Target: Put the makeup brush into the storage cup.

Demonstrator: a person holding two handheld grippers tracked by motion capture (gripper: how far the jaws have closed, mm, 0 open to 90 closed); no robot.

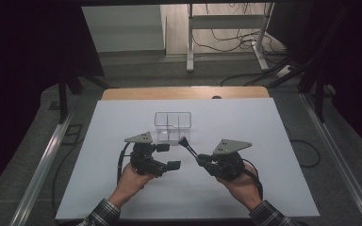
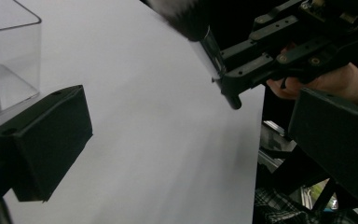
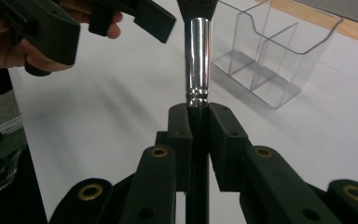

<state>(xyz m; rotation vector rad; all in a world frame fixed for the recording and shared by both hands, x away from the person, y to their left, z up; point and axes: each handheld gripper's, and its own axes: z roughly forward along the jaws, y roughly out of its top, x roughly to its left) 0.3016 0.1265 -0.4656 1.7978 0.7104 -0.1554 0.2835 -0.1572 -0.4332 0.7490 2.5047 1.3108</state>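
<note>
A makeup brush (image 3: 198,56) is clamped by its black handle between the closed jaws of the right hand-held gripper (image 3: 199,112), with the chrome ferrule standing just clear of the pads and the dark bristle head pointing away from the hand. In the high view the brush (image 1: 187,145) is seen held above the white tabletop (image 1: 245,188), angled up and toward the far edge, its tip just short of the clear plastic organizer (image 1: 172,120). The organizer stands near the middle of the tabletop, somewhat toward the far edge, and its divided compartments appear empty.

The left hand-held gripper (image 1: 167,156) is held beside the organizer's near side with its jaws spread wide and nothing between them; one of its pads (image 2: 42,140) is seen in its own view close to the organizer's corner (image 2: 9,60), though contact cannot be told.

The step in hand is judged to be the carrying of the brush toward the organizer, the grasp being complete and the placing not yet done. For the next move, the brush would need to be lifted over the organizer's rim, tipped nearer to upright and lined up with one compartment before the jaws are released. A steadying touch from the open left hand-held gripper may be called for, since the light organizer could be pushed along by a bump against its wall.
</note>
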